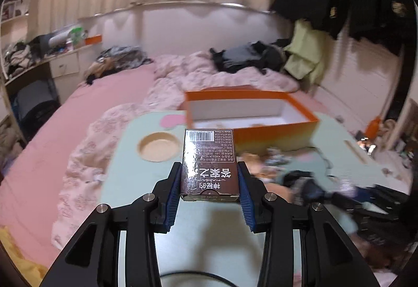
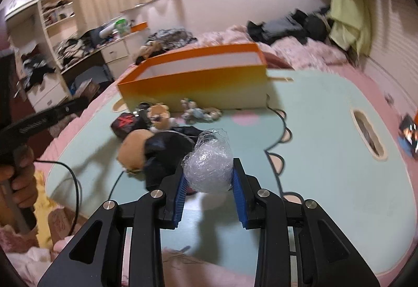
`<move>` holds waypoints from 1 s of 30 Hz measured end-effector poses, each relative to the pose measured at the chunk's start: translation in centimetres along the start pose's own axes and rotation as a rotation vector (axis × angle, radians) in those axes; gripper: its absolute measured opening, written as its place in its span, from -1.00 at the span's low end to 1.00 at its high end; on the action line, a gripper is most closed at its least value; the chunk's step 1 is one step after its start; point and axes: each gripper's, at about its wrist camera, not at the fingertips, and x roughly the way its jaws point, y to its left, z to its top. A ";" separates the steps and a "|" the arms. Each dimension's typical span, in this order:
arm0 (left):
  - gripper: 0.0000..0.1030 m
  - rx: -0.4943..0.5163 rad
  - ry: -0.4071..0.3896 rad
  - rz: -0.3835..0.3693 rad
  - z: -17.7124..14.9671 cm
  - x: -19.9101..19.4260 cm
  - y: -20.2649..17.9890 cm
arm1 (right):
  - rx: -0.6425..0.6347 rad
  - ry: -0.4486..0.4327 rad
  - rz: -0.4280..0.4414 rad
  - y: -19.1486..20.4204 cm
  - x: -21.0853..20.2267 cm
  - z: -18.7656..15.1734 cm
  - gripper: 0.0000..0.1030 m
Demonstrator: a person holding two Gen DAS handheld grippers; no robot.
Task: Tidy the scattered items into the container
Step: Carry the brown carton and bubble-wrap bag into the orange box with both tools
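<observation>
My left gripper [image 1: 209,172] is shut on a brown card box [image 1: 210,164] with a barcode, held above the mint lap table [image 1: 125,172] just short of the orange container [image 1: 250,109], which is open with a white inside. My right gripper [image 2: 209,169] is shut on a clear bubble-wrap bundle [image 2: 209,164] above the table [image 2: 326,130]. Plush toys [image 2: 159,114], a black pouch [image 2: 125,123], a tan plush [image 2: 134,148], black fabric [image 2: 164,153] and small figures [image 2: 198,110] lie scattered in front of the container [image 2: 193,80]. The same scattered pile [image 1: 295,169] is blurred in the left wrist view.
The table sits on a pink bed [image 1: 78,109] with rumpled blankets and clothes piles [image 1: 248,57]. A round cup recess [image 1: 158,146] is in the table's left part. The person's hand on the left gripper handle [image 2: 18,172] and a black cable [image 2: 75,182] are at the left. A cluttered desk [image 2: 86,44] stands behind.
</observation>
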 end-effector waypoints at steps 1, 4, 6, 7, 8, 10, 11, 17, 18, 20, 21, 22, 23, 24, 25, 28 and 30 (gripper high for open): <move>-0.24 0.002 0.002 -0.009 -0.3 0.0 -0.6 | -0.014 -0.004 -0.001 0.3 -0.1 0.0 -0.35; -0.24 0.039 0.024 -0.023 -2.1 0.9 -2.9 | -0.048 0.004 -0.010 0.8 0.1 -0.1 -0.35; -0.24 0.061 0.081 -0.046 -3.2 1.9 -4.1 | -0.048 0.019 -0.008 0.7 0.4 -0.1 -0.35; -0.24 0.067 0.110 -0.066 -3.7 2.3 -4.6 | -0.045 0.024 -0.007 0.6 0.5 -0.1 -0.35; -0.24 0.068 0.122 -0.078 -3.9 2.5 -4.8 | -0.041 0.027 -0.008 0.5 0.5 -0.1 -0.35; -0.24 0.066 0.115 -0.072 -3.9 2.3 -4.8 | -0.034 0.026 -0.009 0.3 0.4 -0.2 -0.35; -0.24 0.060 0.104 -0.063 -3.7 2.1 -4.6 | -0.031 0.025 -0.010 0.2 0.4 -0.1 -0.35; -0.24 0.003 0.120 -0.064 -4.0 2.5 -3.2 | -0.023 0.039 -0.005 0.3 0.6 -0.3 -0.35; -0.24 0.002 0.122 -0.065 -4.1 2.6 -3.2 | -0.024 0.038 -0.005 0.4 0.6 -0.2 -0.35; -0.24 0.007 0.121 -0.067 -4.1 2.6 -3.3 | -0.026 0.036 -0.008 0.4 0.5 -0.2 -0.35; -0.24 0.012 0.118 -0.065 -4.1 2.6 -3.4 | -0.026 0.036 -0.008 0.4 0.5 -0.2 -0.35; -0.24 0.015 0.117 -0.065 -4.2 2.5 -3.4 | -0.025 0.036 -0.008 0.4 0.5 -0.2 -0.35; -0.24 0.019 0.118 -0.067 -4.2 2.6 -3.5 | -0.024 0.037 -0.007 0.4 0.5 -0.2 -0.35; -0.24 0.021 0.119 -0.068 -4.2 2.6 -3.6 | -0.024 0.038 -0.007 0.4 0.5 -0.2 -0.35; -0.24 0.022 0.120 -0.067 -4.3 2.6 -3.6 | -0.023 0.039 -0.007 0.4 0.4 -0.2 -0.35; -0.24 0.021 0.124 -0.069 -4.3 2.7 -3.6 | -0.025 0.038 -0.008 0.4 0.4 -0.2 -0.35; -0.24 0.022 0.123 -0.068 -4.3 2.7 -3.5 | -0.024 0.039 -0.007 0.4 0.5 -0.2 -0.35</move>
